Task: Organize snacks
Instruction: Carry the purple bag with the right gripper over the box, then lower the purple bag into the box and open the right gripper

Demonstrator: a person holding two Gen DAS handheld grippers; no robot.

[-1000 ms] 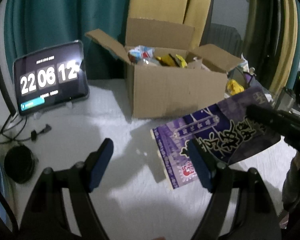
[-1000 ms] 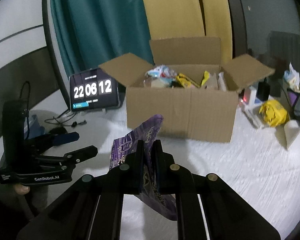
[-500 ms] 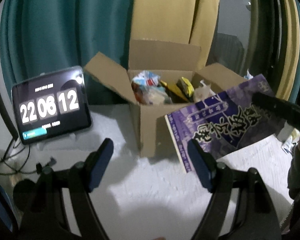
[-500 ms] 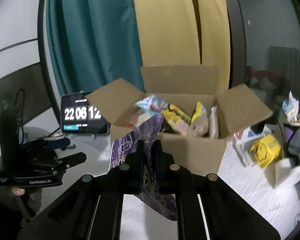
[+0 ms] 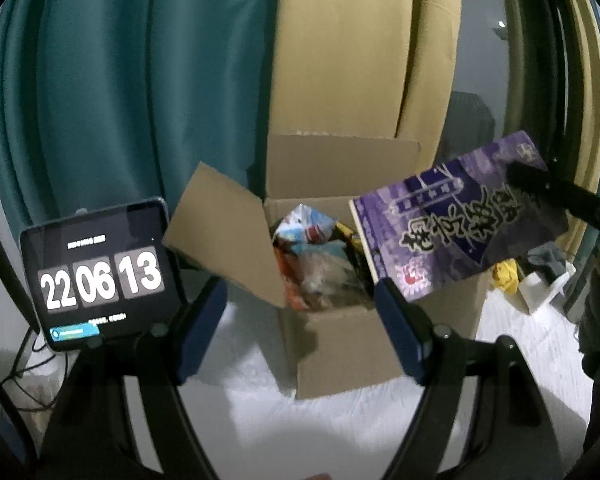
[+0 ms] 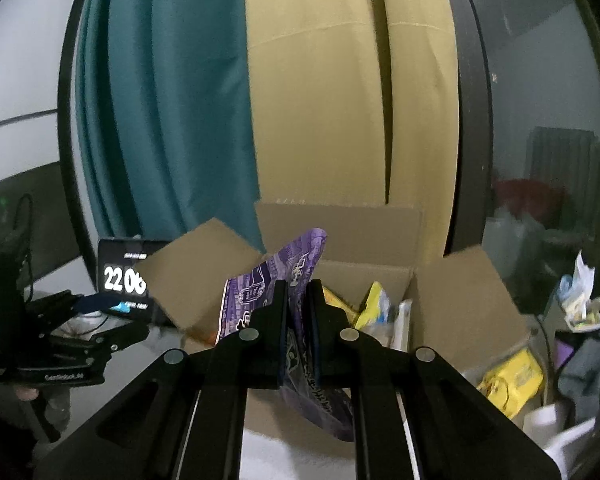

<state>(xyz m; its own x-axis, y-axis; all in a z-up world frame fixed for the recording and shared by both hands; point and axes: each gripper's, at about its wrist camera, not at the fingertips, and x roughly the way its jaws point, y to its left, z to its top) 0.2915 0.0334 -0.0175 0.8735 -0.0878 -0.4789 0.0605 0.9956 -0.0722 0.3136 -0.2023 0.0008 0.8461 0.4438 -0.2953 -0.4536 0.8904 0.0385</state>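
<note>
Purple snack bag (image 6: 288, 280) now above cardboard box (image 5: 352, 344)

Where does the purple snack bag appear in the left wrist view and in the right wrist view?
Left wrist view: the purple snack bag is at the right of centre, seen flat, above the open cardboard box.
Right wrist view: bottom centre, seen edge-on, pinched in the right tool.
Shared landmark: the clock tablet, left of the box in both views.
</note>
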